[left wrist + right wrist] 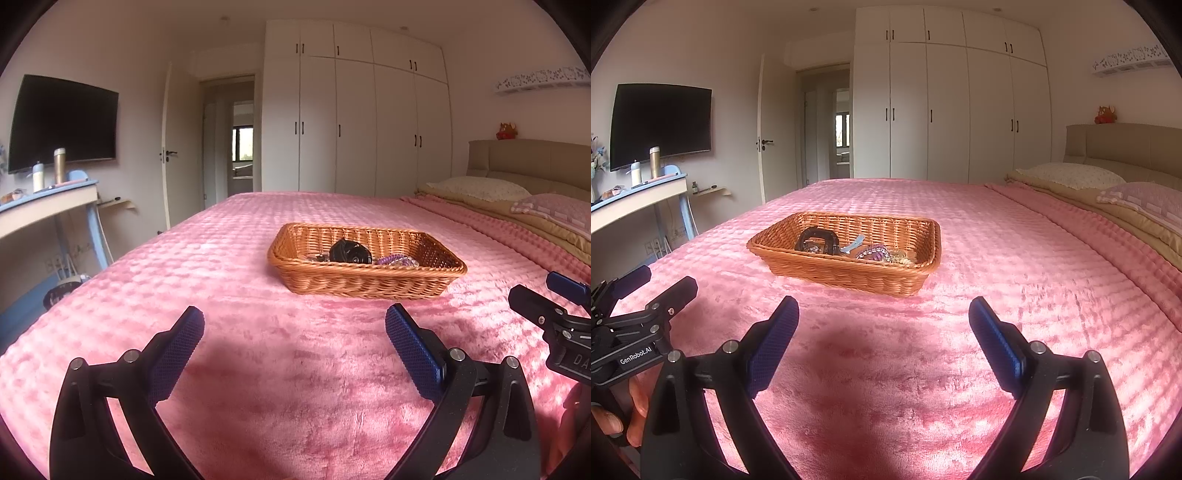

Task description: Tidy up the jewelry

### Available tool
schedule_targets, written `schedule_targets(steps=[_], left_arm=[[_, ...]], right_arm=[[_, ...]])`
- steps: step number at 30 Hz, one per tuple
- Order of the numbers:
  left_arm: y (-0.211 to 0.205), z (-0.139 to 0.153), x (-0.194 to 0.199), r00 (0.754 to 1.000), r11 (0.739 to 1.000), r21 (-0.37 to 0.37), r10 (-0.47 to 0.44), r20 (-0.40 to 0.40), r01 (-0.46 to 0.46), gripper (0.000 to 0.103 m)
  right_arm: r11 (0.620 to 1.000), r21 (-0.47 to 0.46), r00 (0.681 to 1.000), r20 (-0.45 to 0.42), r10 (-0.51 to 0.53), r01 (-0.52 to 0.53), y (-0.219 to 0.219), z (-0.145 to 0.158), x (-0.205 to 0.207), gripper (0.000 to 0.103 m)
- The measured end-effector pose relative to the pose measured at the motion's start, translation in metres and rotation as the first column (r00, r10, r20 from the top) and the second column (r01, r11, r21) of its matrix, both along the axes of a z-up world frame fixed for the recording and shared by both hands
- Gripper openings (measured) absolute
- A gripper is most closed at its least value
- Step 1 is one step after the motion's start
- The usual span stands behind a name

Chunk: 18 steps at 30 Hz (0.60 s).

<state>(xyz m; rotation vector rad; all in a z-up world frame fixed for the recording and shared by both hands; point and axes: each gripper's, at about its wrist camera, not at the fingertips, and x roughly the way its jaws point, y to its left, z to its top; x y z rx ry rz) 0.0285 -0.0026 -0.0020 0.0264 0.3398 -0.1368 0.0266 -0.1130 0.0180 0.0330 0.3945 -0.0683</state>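
Near the middle of the bed [258, 332], on its pink plush cover, sits a wicker basket [365, 282] holding the jewelry: a dark chunky clip [817, 240], a purple beaded bracelet [873, 253], a pale blue clip [854, 243] and a tangle of small pale beads toward the basket's right end. The left tool [293, 328] and right tool [882, 319] hover over the cover short of the basket's near wall, each with jaws spread wide and holding nothing.

These pieces look light and small. The dark clip seems stiff and easy to pinch across its arch; the beaded strands are likely limp and slippery, best taken at a bunched part. The basket itself should be light and rigid, liftable by its rim. Open cover lies on every side of it, well clear of the bed's foot edge and the pillows [480, 188].
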Motion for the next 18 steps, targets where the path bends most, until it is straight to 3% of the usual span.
schedule_targets(steps=[18], left_arm=[[0.0,-0.0019,0.0027,1.0,1.0,-0.007,-0.004,-0.017,0.004,0.095]], right_arm=[[1.0,-0.007,1.0,-0.003,-0.003,0.003,-0.0005,-0.0009,0.0008,0.091]])
